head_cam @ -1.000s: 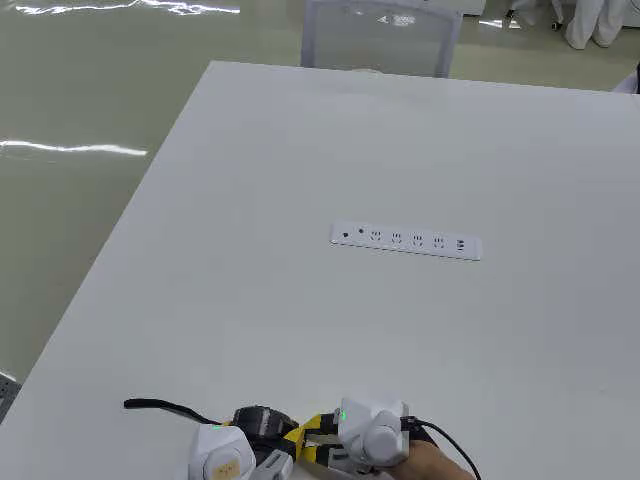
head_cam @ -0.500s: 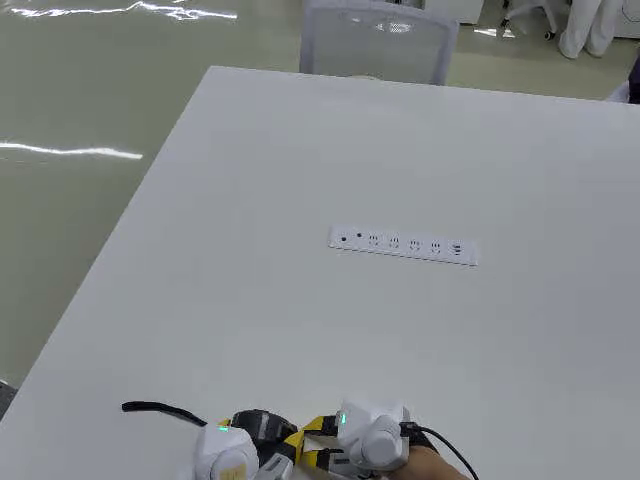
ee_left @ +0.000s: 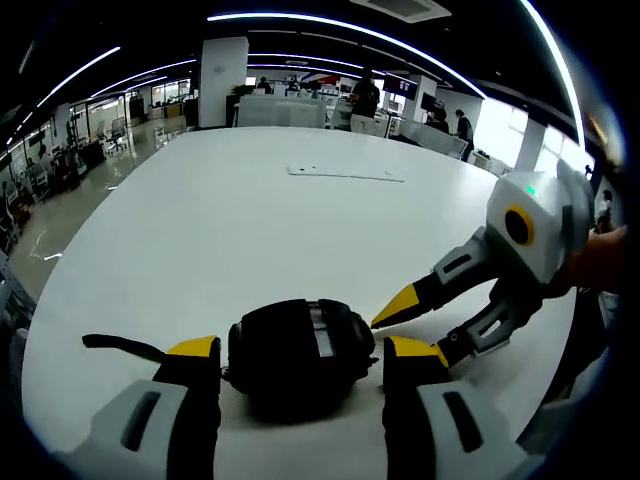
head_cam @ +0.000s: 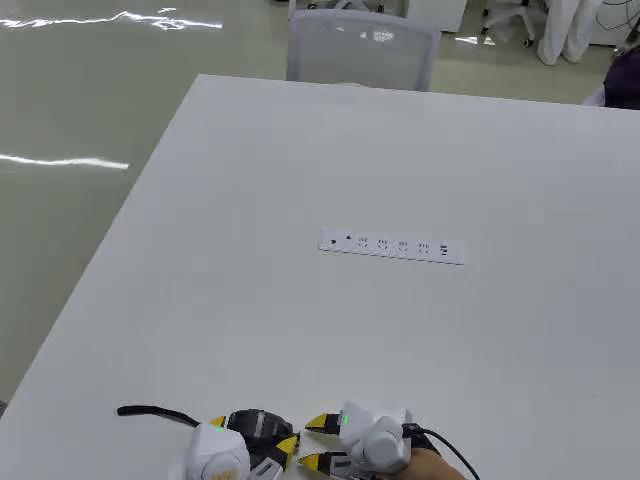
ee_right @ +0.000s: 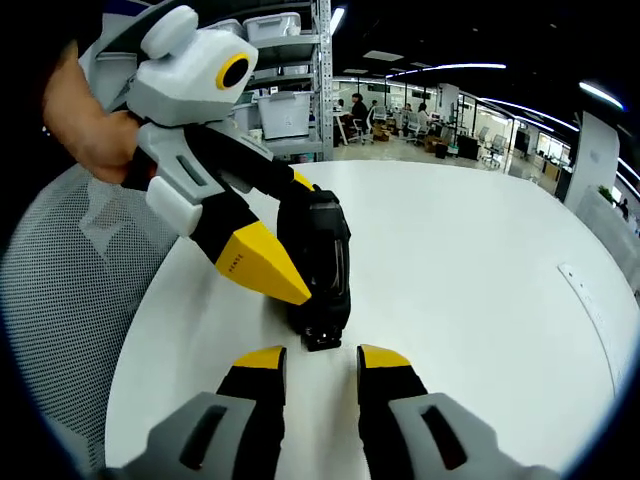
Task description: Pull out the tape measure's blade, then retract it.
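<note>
While left gripper (ee_left: 305, 352) clamps tape measure (ee_right: 322, 255), right gripper (ee_right: 322, 362) backed off.

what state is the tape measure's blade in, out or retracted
Retracted: no blade runs out from the tape measure; the right gripper has open, empty jaws.

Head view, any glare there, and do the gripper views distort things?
Head view: bright glare streaks on the floor; the table is evenly lit and sharp. Left gripper view: fisheye bows the table edge and the ceiling light strips. Right gripper view: same bowing, but the tape measure is sharp.
</note>
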Action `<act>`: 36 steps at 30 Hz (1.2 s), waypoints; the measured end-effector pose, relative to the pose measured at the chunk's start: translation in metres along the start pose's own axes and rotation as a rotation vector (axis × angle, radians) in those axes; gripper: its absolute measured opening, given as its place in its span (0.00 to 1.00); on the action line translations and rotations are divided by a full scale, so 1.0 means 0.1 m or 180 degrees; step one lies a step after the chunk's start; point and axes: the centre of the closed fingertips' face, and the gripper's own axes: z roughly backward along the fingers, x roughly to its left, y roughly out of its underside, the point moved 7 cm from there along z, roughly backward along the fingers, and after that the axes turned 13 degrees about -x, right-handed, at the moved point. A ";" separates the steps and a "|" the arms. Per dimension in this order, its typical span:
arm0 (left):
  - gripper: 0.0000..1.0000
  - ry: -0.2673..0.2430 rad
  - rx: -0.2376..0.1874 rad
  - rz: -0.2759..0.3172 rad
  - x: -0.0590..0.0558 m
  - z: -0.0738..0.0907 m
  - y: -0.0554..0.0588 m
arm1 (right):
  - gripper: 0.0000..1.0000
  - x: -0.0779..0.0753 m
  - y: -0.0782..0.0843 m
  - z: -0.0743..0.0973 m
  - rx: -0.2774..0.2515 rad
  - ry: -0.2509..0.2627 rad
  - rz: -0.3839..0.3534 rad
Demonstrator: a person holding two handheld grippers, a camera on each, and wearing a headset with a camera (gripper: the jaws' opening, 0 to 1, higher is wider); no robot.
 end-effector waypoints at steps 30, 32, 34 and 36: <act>0.80 0.0851 0.0090 -0.0424 0.32 0.43 -0.07 | 0.49 0.33 -0.22 0.77 -0.0122 0.0928 -0.0516; 0.80 0.0881 0.0080 -0.0422 0.34 0.46 -0.09 | 0.52 0.36 -0.22 0.83 -0.0118 0.0988 -0.0545; 0.82 0.0914 0.0083 -0.0419 0.36 0.49 -0.11 | 0.53 0.40 -0.22 0.89 -0.0124 0.1033 -0.0573; 0.82 0.0932 0.0092 -0.0440 0.38 0.52 -0.12 | 0.56 0.42 -0.21 0.94 -0.0132 0.1088 -0.0614</act>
